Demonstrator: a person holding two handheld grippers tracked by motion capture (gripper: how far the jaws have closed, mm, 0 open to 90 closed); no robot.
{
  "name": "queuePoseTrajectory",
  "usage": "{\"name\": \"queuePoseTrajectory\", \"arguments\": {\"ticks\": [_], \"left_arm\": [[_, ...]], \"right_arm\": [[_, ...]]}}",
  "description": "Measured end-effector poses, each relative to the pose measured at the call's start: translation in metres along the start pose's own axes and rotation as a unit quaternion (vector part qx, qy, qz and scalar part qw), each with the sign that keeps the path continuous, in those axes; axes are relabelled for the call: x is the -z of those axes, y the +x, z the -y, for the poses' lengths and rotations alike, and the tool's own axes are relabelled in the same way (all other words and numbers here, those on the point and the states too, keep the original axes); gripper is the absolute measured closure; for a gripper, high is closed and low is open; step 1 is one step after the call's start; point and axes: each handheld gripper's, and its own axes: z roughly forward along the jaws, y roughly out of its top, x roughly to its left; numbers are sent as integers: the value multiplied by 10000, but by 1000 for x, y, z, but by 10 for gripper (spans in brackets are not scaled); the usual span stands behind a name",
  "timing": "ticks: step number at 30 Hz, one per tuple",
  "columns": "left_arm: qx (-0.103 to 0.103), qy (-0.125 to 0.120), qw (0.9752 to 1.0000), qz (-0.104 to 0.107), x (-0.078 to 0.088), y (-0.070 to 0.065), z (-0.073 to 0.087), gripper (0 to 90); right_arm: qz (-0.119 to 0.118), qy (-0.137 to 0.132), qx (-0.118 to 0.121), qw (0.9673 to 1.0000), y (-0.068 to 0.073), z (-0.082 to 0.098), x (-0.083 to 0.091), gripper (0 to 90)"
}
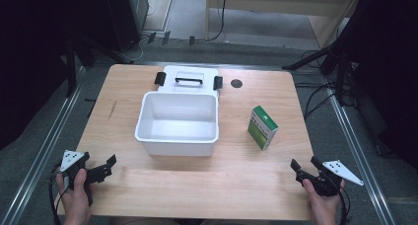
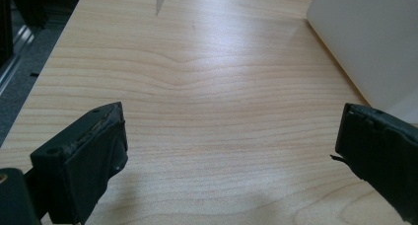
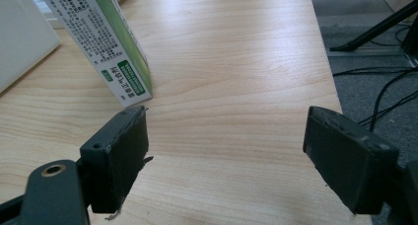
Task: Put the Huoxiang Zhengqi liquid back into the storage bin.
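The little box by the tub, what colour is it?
Green and white box, clearest in the high view.

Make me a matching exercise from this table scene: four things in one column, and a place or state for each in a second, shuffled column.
Things:
1. white bin
2. green box
3. lid
4. left gripper

Places or states:
A. open, at the table's near left corner
B. behind the bin, black handle on top
C. mid-table, open and empty
D. standing to the right of the bin

Pairs: 1-C, 2-D, 3-B, 4-A
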Motion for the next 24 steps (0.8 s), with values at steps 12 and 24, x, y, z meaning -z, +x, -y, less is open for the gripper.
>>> {"name": "queuePoseTrajectory", "arguments": {"ticks": [12,24], "left_arm": [[3,-25,10000,13,1,0,0,3],[32,-30,10000,68,1,1,0,3]], "right_arm": [[-124,148,71,9998,0,0,-1,168],[-148,518,289,9981,4,-4,-5,173]]}}
